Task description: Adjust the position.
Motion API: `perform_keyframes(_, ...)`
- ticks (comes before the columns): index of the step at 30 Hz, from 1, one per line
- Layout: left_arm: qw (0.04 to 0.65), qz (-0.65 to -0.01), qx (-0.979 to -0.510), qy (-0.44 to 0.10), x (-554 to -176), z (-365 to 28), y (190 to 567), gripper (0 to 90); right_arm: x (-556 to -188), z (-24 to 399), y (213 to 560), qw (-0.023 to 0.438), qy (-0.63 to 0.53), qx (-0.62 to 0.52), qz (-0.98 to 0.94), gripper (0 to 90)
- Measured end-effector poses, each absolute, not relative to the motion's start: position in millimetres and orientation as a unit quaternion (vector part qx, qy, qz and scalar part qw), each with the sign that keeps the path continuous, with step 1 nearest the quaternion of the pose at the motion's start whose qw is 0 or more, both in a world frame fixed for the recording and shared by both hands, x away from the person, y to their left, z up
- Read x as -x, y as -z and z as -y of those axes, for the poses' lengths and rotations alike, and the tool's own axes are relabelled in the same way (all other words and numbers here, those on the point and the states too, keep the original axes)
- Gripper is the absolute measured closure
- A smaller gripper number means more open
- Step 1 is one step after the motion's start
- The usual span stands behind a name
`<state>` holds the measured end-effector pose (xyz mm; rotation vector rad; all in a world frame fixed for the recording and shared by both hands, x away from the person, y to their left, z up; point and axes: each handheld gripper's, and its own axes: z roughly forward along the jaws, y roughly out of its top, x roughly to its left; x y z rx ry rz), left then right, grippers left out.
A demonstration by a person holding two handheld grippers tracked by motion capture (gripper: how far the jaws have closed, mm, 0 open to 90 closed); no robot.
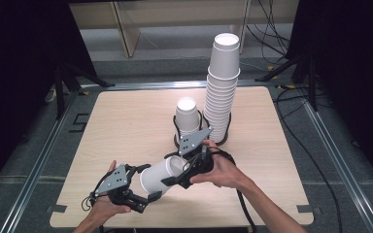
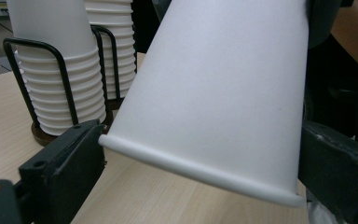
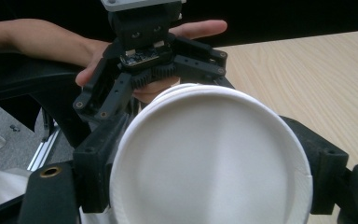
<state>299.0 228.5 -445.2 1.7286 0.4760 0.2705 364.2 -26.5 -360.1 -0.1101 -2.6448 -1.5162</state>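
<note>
Midway: both the left gripper [image 1: 148, 196] and right gripper [image 1: 175, 180] clamp their jaws on one white paper cup [image 1: 159, 175]; stacking in the black wire holder [image 1: 227, 127] remains.

— Paper cup [image 1: 158, 176] between the grippers: plain white, no print. Tall cup stack [image 1: 222, 92] and short cup stack [image 1: 187, 114]: same unmarked white.

— Wire cup holder [image 1: 226, 132]: black, on a dark brown base. Left gripper [image 1: 145, 187] and right gripper [image 1: 177, 174]: black jaws, grey plates on top.

— Tabletop [image 1: 126, 121]: pale wood grain, light beige. Floor [image 1: 26, 145] around: grey.
</note>
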Motion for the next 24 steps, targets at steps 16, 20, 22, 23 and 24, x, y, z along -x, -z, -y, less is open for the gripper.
perform_keyframes(16,0.633,-0.192,-0.742,-0.111,-297.8,-225.7,445.9,6.1,-362.9,25.4,359.7,0.056,0.508,0.031,0.859,24.2)
perform_keyframes(20,0.626,-0.193,-0.747,-0.116,-297.0,-227.0,444.7,6.1,-362.5,25.2,359.3,0.055,0.509,0.030,0.859,24.2)
perform_keyframes(22,0.626,-0.193,-0.747,-0.117,-297.0,-226.8,444.7,6.1,-362.6,25.3,359.1,0.057,0.510,0.030,0.858,24.2)
perform_keyframes(23,0.626,-0.191,-0.747,-0.117,-297.1,-226.8,444.7,6.1,-362.6,25.3,359.1,0.057,0.511,0.030,0.857,24.2)
perform_keyframes(24,0.627,-0.191,-0.746,-0.117,-296.8,-226.7,444.7,6.2,-362.6,25.4,358.8,0.058,0.510,0.030,0.858,24.3)
